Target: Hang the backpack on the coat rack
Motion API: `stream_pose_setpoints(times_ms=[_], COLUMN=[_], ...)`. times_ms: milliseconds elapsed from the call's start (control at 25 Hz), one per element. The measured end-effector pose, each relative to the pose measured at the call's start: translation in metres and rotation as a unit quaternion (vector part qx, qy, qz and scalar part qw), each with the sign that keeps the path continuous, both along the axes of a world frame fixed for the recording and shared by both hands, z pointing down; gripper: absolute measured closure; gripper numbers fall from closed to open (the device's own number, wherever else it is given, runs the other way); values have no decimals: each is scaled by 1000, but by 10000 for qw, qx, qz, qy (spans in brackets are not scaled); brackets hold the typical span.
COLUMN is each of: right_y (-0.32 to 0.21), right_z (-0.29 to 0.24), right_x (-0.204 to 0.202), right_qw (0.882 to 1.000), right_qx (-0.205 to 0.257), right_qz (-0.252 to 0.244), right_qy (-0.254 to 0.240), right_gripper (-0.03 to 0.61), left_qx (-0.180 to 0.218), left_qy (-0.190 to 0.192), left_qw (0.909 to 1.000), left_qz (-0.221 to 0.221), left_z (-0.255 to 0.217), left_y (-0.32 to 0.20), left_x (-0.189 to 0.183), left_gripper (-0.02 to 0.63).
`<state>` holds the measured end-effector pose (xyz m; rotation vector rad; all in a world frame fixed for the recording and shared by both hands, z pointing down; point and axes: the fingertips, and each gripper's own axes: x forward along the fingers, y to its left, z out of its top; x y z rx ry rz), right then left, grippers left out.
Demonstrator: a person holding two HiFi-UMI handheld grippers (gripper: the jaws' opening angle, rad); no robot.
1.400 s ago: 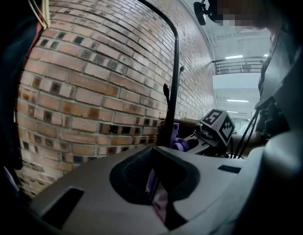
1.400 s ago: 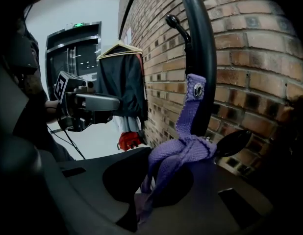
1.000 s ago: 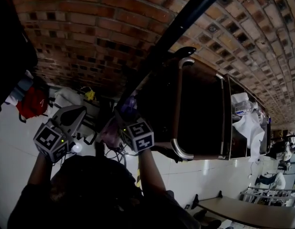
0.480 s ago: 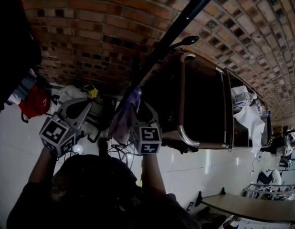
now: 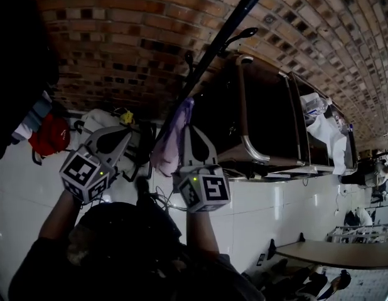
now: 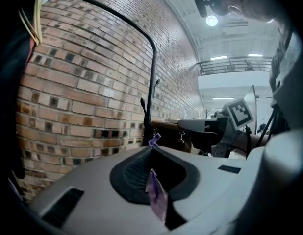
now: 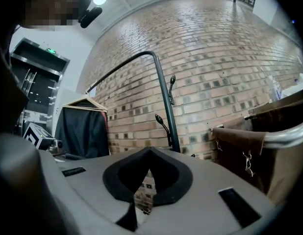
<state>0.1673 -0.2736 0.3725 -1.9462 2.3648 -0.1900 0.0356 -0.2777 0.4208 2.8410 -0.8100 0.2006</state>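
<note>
The black coat rack pole (image 5: 228, 27) slants up the brick wall, with hooks (image 5: 241, 35) on it. It also stands ahead in the left gripper view (image 6: 150, 82) and in the right gripper view (image 7: 166, 102). My left gripper (image 5: 127, 133) is shut on a purple strap (image 6: 155, 197), which pokes out past its tips. In the head view, purple fabric (image 5: 172, 137) hangs between the grippers, close against the left side of my right gripper (image 5: 193, 130). That gripper's jaws are shut with only brick showing through their gap (image 7: 149, 153). A dark bulk (image 5: 128, 231) lies below both; I cannot tell what it is.
A brown cart with a metal rail (image 5: 244, 118) stands right of the pole, with white cloths (image 5: 326, 130) on its shelf. A red bag (image 5: 46, 137) lies on the tiled floor at the left. A dark garment on a hanger (image 7: 83, 126) hangs left of the rack.
Both grippers have risen toward the pole, the right one more. The purple fabric rose with them and now reaches near the lower hook.
</note>
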Motion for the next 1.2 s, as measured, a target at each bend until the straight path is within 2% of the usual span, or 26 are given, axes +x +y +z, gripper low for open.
stream_pose_setpoints(times_ms=[240,400,600,760,1040,1200], right_y=[58,95,139,160,207,251], right_z=[-5,-10,-21,-26,-23,-23], right_x=[-47,-77,-99,-110,-118,-118], right_qw=[9998,9999,9995,9985,9988,9993], right_qx=[81,34,16,-9,-60,-116], right_qz=[128,153,250,152,-80,-138], right_qy=[-162,4,192,521,488,327], right_gripper=[575,577,578,577,578,578], left_qx=[-19,-25,-78,3,-24,-194], left_qy=[-104,-12,68,197,201,-83], left_qw=[9993,9978,9949,9927,9930,9945], left_qz=[372,658,1007,1192,1164,1027], left_z=[-2,-7,-11,-21,-24,-15], left_y=[54,87,132,161,207,246], left_x=[-40,-59,-65,-62,-59,-54], left_gripper=[577,577,577,577,577,577])
